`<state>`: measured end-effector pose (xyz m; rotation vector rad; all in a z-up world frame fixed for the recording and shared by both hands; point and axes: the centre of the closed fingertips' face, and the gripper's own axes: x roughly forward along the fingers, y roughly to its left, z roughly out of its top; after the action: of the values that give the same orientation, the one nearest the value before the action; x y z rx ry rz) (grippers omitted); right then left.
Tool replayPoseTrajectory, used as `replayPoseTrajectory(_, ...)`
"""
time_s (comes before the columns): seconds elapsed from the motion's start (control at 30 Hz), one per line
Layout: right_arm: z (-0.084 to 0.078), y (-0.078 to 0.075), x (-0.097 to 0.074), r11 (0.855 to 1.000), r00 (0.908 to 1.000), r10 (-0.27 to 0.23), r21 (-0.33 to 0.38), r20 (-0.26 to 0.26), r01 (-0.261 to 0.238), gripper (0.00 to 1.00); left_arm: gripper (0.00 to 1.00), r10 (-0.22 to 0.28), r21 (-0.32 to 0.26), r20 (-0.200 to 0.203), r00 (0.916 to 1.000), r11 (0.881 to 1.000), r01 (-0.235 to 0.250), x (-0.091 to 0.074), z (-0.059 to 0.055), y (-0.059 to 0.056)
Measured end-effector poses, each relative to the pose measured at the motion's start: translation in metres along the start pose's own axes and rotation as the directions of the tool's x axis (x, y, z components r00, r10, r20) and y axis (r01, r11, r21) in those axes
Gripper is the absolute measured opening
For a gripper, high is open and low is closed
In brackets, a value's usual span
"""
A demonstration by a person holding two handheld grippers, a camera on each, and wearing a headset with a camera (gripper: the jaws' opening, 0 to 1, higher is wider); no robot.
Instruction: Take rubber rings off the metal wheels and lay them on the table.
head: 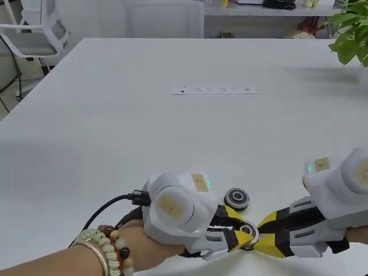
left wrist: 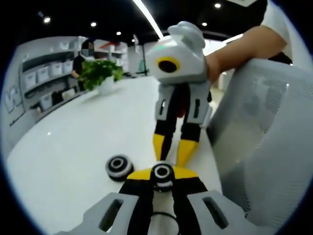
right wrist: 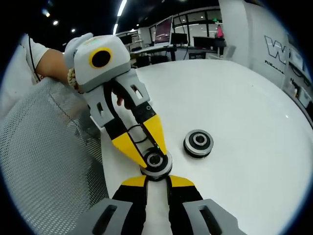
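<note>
At the bottom edge of the head view, right of centre, the left gripper (head: 234, 230) and the right gripper (head: 262, 233) met tip to tip over one small metal wheel (head: 248, 232) resting on the white bench (head: 115, 126). In the left gripper view, that gripper's own yellow tips pressed against both sides of the wheel, pinching it. The right gripper's tips sat at the wheel's opposite edge, a little apart. Whether they had bitten on its rubber ring (right wrist: 168, 165) or only touched it could not be told. The dark band looked to be in place around the hub, so I judged the first ring was not yet off.

Just above and slightly left of that meeting point in the head view, the second wheel (head: 236, 198) lay flat, apart from both grippers, with a black ring around its bright hub. Both wheels wore their rings, so the task seemed near its start, with two rings left to strip and lay down.

Farther up, a flat white strip (head: 214, 90) lay at mid-frame. A chair (head: 34, 29) stood at the upper left and plant (head: 351, 34) leaves hung at the upper right.
</note>
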<state>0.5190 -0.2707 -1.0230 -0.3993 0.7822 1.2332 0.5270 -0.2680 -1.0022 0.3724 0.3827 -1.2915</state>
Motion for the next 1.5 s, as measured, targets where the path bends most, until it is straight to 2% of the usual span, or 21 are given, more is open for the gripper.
replayPoseTrajectory(0.07, 0.000, 0.000, -0.001, 1.000, 1.0000, -0.004, -0.013, -0.004, 0.004, 0.10, 0.15, 0.002, -0.005, 0.003, 1.0000, 1.000, -0.002, 0.000, 0.000, 0.000)
replayPoseTrajectory(0.17, 0.000, -0.004, -0.002, 0.999, 0.9995, -0.030, -0.046, -0.010, 0.030, 0.01, 0.15, 0.007, -0.003, 0.001, 1.0000, 1.000, -0.007, -0.001, -0.001, 0.001)
replayPoseTrajectory(0.37, 0.000, -0.005, -0.002, 0.998, 0.9988, -0.042, -0.049, -0.026, 0.041, 0.00, 0.15, 0.009, -0.006, 0.002, 1.0000, 1.000, -0.009, -0.001, -0.001, 0.001)
replayPoseTrajectory(0.4, 0.000, -0.006, -0.002, 0.998, 0.9986, -0.043, -0.038, -0.030, 0.042, 0.00, 0.15, 0.009, -0.006, 0.002, 1.0000, 1.000, -0.009, -0.001, -0.001, 0.001)
replayPoseTrajectory(0.47, -0.001, -0.008, -0.003, 0.998, 0.9984, -0.047, 0.037, -0.032, 0.048, 0.00, 0.15, 0.010, -0.005, 0.001, 0.9999, 1.000, -0.010, 0.000, -0.001, 0.001)
replayPoseTrajectory(0.53, -0.001, -0.008, -0.004, 0.991, 0.9990, -0.038, 0.126, -0.026, 0.041, 0.00, 0.15, 0.011, -0.006, 0.002, 0.9999, 1.000, -0.011, 0.000, -0.001, 0.001)
replayPoseTrajectory(0.57, 0.000, -0.009, -0.005, 0.988, 0.9994, -0.033, 0.148, -0.010, 0.035, 0.00, 0.15, 0.011, -0.006, 0.003, 0.9999, 1.000, -0.011, 0.000, -0.001, 0.001)
replayPoseTrajectory(0.67, 0.000, -0.012, -0.008, 0.988, 0.9992, -0.039, 0.150, 0.005, 0.038, 0.00, 0.14, 0.011, -0.008, 0.005, 0.9999, 1.000, -0.011, 0.000, -0.001, 0.002)
replayPoseTrajectory(0.77, 0.001, -0.012, -0.009, 0.981, 0.9991, -0.040, 0.191, 0.014, 0.037, 0.00, 0.14, 0.012, -0.008, 0.007, 0.9999, 1.000, -0.012, 0.000, -0.001, 0.002)
replayPoseTrajectory(0.83, 0.005, -0.014, -0.012, 0.972, 0.9981, -0.044, 0.234, 0.044, 0.033, 0.00, 0.14, 0.013, -0.008, 0.008, 0.9999, 1.000, -0.013, 0.000, 0.000, 0.002)
replayPoseTrajectory(0.9, 0.010, -0.012, -0.013, 0.958, 0.9958, -0.032, 0.286, 0.086, 0.006, 0.00, 0.14, 0.013, -0.010, 0.009, 0.9999, 1.000, -0.013, 0.000, 0.000, 0.002)
replayPoseTrajectory(1.03, 0.008, -0.013, -0.014, 0.957, 0.9965, -0.029, 0.291, 0.079, 0.005, 0.00, 0.14, 0.013, -0.006, 0.008, 0.9999, 1.000, -0.013, 0.000, 0.000, 0.002)
replayPoseTrajectory(1.23, 0.013, -0.008, -0.013, 0.943, 0.9957, -0.015, 0.331, 0.091, -0.016, 0.00, 0.14, 0.012, 0.009, 0.002, 0.9999, 1.000, -0.012, 0.000, -0.001, 0.003)
replayPoseTrajectory(1.5, 0.016, -0.003, -0.012, 0.944, 0.9954, -0.006, 0.328, 0.096, -0.026, 0.00, 0.14, 0.014, 0.013, 0.001, 0.9999, 1.000, -0.014, 0.000, -0.001, 0.003)
